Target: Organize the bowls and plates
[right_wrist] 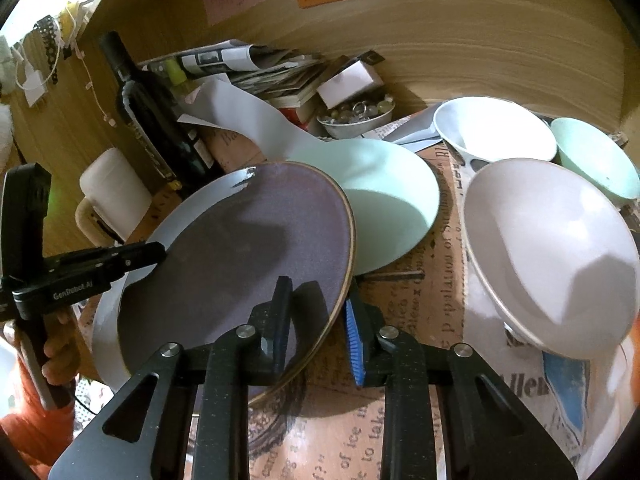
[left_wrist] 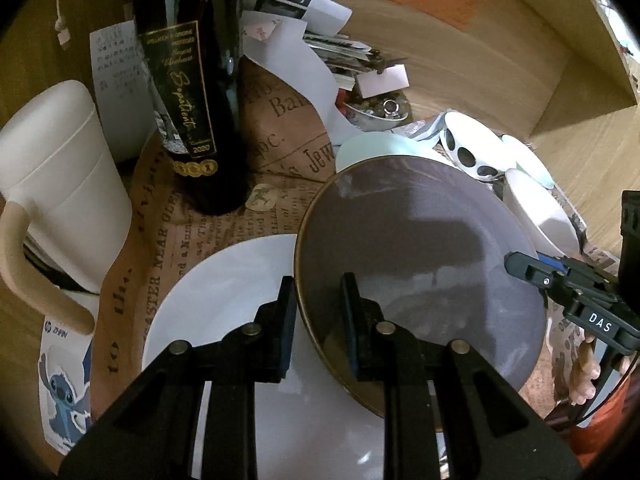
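- Left wrist view, far left: a white mug (left_wrist: 60, 184) with a beige handle stands at mid-height, and a cartoon sticker sheet (left_wrist: 64, 392) lies below it at the lower left
- Upper left of centre: a dark wine bottle (left_wrist: 192, 92) stands upright on a newsprint-patterned brown paper (left_wrist: 160, 248)
- Lower centre: a white plate (left_wrist: 224, 292) lies flat on that paper, and the left gripper (left_wrist: 316, 312) pinches the left rim of the grey-purple plate (left_wrist: 420, 248), one finger outside the rim and one inside
- The grey-purple plate sits tilted, its left edge over the white plate
- Right edge: the right gripper (left_wrist: 516, 264) clamps the plate's opposite rim
- Right wrist view, left edge: the left gripper (right_wrist: 158, 252) grips the plate's far rim, with a hand (right_wrist: 60, 356) on its handle
- Centre: the grey-purple plate (right_wrist: 240, 248) is held aslant, and the right gripper (right_wrist: 320, 312) is closed on its near-right rim
- Just behind it, a mint plate (right_wrist: 388, 200) lies partly under its edge
- Right: a pale bowl (right_wrist: 552, 252) sits tilted, with a white bowl (right_wrist: 492, 132) and a mint bowl (right_wrist: 596, 156) behind it at the upper right
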`<state>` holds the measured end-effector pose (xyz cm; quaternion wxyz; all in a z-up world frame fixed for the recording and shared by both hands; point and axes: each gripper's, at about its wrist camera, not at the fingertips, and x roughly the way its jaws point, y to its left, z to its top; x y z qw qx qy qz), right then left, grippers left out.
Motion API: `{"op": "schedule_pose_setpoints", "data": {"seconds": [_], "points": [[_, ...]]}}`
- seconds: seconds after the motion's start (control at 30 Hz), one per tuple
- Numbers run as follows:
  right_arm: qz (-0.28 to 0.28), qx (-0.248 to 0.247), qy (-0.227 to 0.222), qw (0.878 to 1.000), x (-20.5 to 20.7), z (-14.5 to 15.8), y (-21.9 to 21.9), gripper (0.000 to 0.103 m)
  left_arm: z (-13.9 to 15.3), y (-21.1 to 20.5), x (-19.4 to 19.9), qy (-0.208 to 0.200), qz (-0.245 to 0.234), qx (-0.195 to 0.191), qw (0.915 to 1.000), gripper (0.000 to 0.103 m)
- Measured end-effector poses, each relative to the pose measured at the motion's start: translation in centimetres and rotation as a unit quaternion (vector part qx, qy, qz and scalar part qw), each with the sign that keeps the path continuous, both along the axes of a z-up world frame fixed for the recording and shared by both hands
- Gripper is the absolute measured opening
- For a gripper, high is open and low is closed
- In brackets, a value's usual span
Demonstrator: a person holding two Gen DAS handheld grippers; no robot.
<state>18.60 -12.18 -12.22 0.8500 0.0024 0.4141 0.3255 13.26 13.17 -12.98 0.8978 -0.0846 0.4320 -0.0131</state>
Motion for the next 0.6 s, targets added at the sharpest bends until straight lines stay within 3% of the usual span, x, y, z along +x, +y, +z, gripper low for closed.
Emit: {"op": "schedule_pose_setpoints", "data": {"seconds": [0.6], "points": [[-0.012, 0.013, -0.009, 1.000, -3.4, 1.1, -3.9, 0.022, 1.5, -4.2, -2.5, -0.013, -0.012, 0.008, 0.9998, 0.021]]}}
